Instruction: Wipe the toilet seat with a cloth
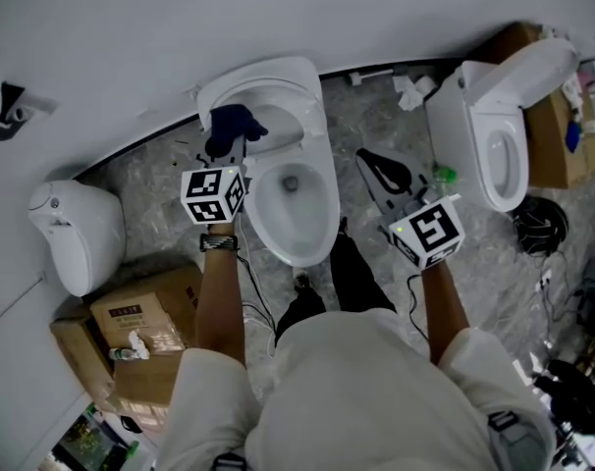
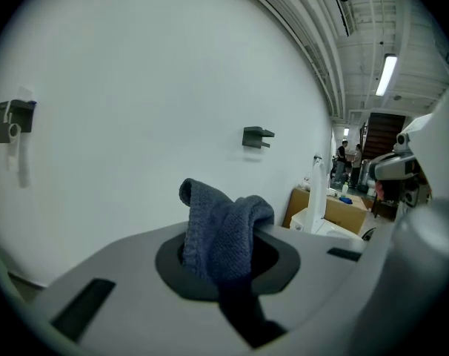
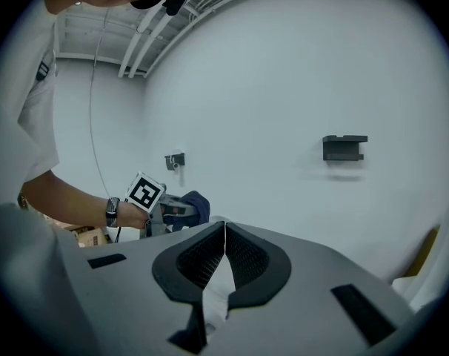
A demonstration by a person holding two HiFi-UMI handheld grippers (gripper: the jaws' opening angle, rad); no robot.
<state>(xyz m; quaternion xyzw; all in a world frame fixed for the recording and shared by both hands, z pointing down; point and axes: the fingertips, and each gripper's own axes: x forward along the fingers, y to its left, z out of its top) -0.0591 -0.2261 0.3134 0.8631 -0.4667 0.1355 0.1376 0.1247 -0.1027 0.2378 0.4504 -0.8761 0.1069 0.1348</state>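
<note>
blue cloth (image 1: 231,126): bunched and clamped in the left gripper (image 1: 226,150); it hangs over the rear left of the toilet (image 1: 278,86); whether it touches the porcelain i cannot tell
toilet seat (image 1: 296,255): white rim round the open bowl (image 1: 291,183), straight ahead of the person; the cloth sits just behind it, not on it
step in hand: most likely the approach; the cloth is at the toilet, and wiping looks not yet begun
next move: probably lay the cloth down on the rim and sweep round it; that calls for a firm hold so the bunch does not slip out, and enough press that fabric rather than gripper plastic rubs the seat
left gripper pose: jaws closed on the cloth, a fold standing up between them; forearm stretched forward, watch (image 1: 219,242) at the wrist, gripper tipped a little downward
right gripper (image 3: 224,232): jaws together with nothing between them; held out over the floor (image 1: 376,116) to the right of the bowl, apart from the seat
risk: a loose tail of cloth could dip into the bowl
</note>
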